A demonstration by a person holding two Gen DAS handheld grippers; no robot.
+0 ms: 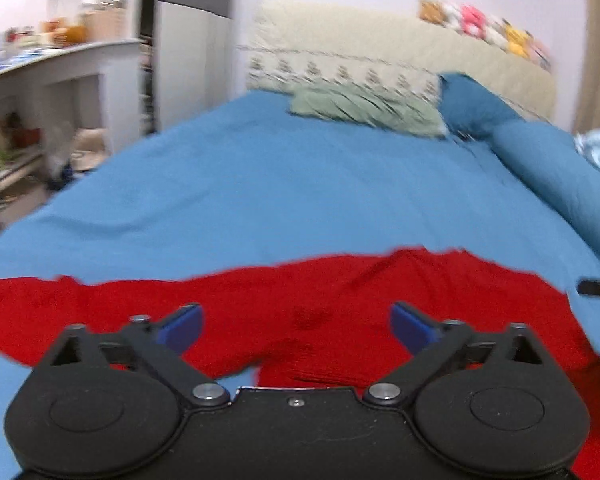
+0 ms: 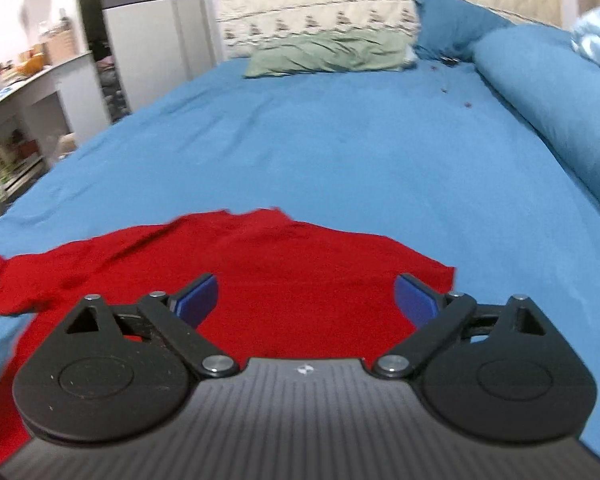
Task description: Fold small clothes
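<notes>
Home bedroom — bed (image 2: 320,140) in blue sheet, pillow (image 2: 328,54), padded headboard (image 1: 380,36), cluttered shelves (image 1: 24,120)

Black left gripper (image 1: 296,322), blue pads (image 1: 184,326), silver screws (image 1: 209,392)

Left hand-held gripper (image 1: 296,326) and right hand-held gripper (image 2: 306,300) both hang with jaws spread wide, apparently holding nothing, angled downward.
</notes>
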